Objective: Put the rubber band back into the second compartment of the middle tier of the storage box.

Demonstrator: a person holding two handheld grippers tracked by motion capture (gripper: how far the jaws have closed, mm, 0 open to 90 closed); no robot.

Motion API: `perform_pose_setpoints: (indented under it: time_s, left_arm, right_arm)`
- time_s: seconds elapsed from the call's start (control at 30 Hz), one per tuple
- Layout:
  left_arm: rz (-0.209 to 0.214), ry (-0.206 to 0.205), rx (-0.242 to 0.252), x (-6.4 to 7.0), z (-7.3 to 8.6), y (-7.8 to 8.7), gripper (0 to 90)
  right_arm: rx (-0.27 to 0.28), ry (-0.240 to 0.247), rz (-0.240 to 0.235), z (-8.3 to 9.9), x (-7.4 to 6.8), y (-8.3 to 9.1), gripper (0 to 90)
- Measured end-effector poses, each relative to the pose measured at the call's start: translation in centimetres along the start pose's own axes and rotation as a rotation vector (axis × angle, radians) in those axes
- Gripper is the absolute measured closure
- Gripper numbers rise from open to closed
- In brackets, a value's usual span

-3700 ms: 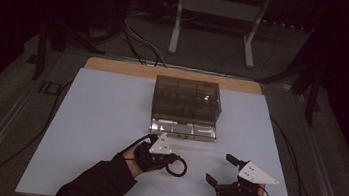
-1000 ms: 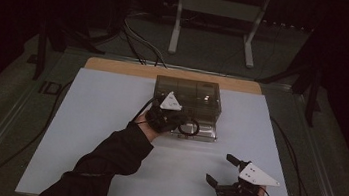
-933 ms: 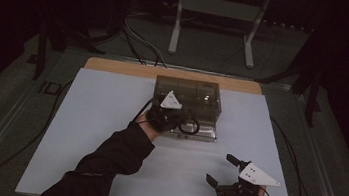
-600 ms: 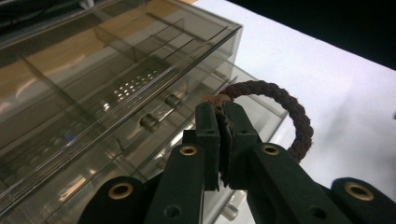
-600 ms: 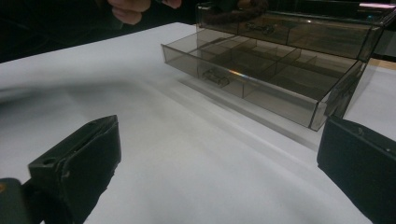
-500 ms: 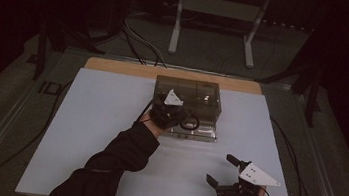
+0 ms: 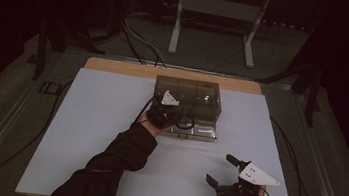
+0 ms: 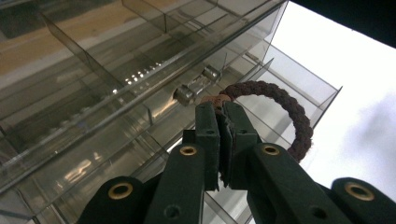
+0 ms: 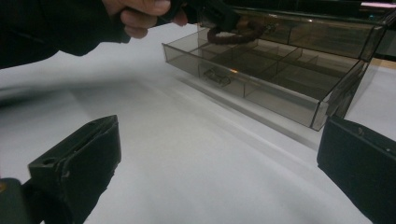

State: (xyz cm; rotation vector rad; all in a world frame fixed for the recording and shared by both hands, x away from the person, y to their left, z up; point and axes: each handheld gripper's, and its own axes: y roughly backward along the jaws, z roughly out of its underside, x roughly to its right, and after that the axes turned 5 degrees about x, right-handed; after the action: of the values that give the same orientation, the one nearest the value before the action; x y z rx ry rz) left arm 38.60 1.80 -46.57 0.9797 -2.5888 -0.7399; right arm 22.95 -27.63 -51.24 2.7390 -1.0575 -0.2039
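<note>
- We see the white table (image 7: 107, 135) bearing a clear smoky organizer box (image 7: 203, 94) toward its far edge, its drawer (image 9: 261, 79) pulled out toward us.
- Our left gripper (image 7: 173, 112) hangs over the drawer's left end, jaws pressed together, pinching a dark red braided ring (image 8: 285, 112) just above the compartments.
- One near compartment holds a small metal item (image 9: 215, 74), too blurred to name.
- Our right gripper (image 7: 225, 177) rests well apart from the box, jaws spread wide around nothing.
</note>
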Motion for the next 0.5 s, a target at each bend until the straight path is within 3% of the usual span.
perform_pose_setpoints:
  time_s: [0.5]
  left_arm:
    - [-0.025,-0.008,-0.02,-0.2,0.9,-1.2,87.3]
  right_arm:
    - [-0.005,-0.005,-0.003,0.0,0.0,0.0,0.0]
